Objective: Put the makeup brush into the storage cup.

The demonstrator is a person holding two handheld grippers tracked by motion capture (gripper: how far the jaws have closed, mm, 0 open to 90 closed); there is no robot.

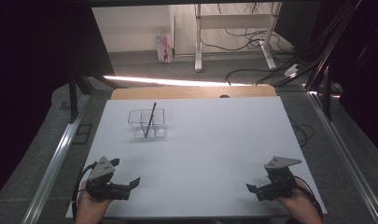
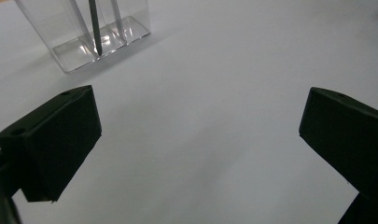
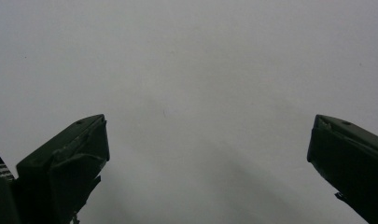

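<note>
From the high view, a white table (image 1: 210,154) stands over grey carpet, bearing one clear two-compartment box (image 1: 147,123) with one dark pen (image 1: 151,119) leaning inside. The left gripper (image 1: 130,183) and right gripper (image 1: 253,189) rest near the front edge, well apart.

The left gripper view has its jaws spread wide, empty, the box (image 2: 86,32) ahead.

The right gripper view has wide, empty jaws over bare tabletop (image 3: 200,70).

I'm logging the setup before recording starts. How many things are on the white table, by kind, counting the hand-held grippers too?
Clear two-compartment holder: 1
Thin dark rod standing tilted in the holder: 1
Hand-held grippers, jaws apart: 2, the left gripper and the right gripper
Total: 4
</note>
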